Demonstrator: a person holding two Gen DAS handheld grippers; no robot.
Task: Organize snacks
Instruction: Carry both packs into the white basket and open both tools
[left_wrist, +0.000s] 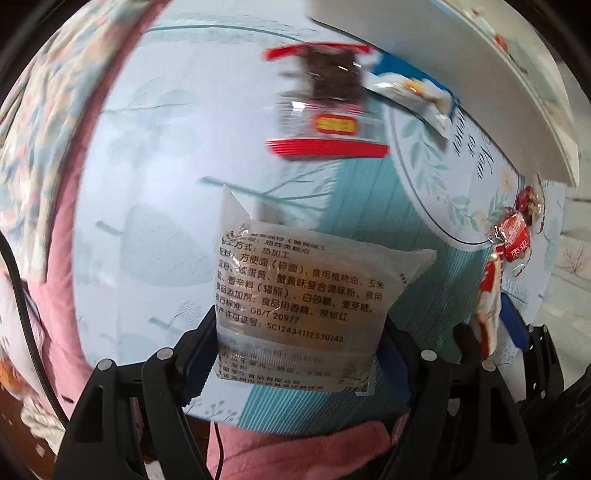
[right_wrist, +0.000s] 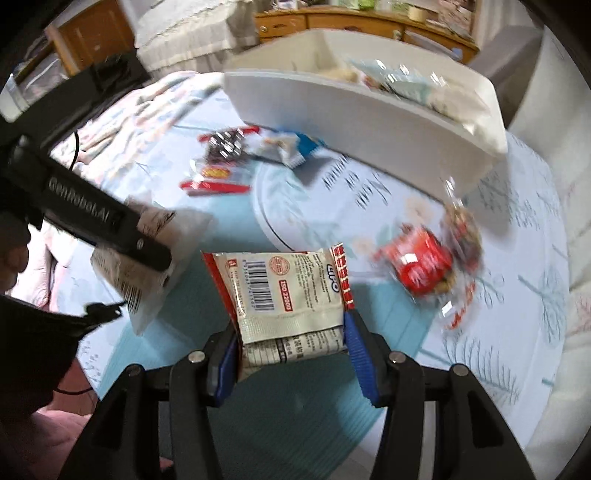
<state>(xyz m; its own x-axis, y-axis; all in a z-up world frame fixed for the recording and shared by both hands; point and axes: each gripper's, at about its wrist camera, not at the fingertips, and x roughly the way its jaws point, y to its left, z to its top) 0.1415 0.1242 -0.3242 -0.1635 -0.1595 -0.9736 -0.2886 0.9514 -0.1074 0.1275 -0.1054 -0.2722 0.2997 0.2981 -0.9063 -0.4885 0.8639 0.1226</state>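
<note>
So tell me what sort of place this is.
Probably a bedroom at home: a floral quilt lies beside the printed tablecloth, with a wooden dresser behind the white bin.

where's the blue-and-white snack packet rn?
On the tablecloth: the blue-and-white packet lies centre-top in the right wrist view, just right of the red-edged clear packet and beside the white bin's near wall.
</note>
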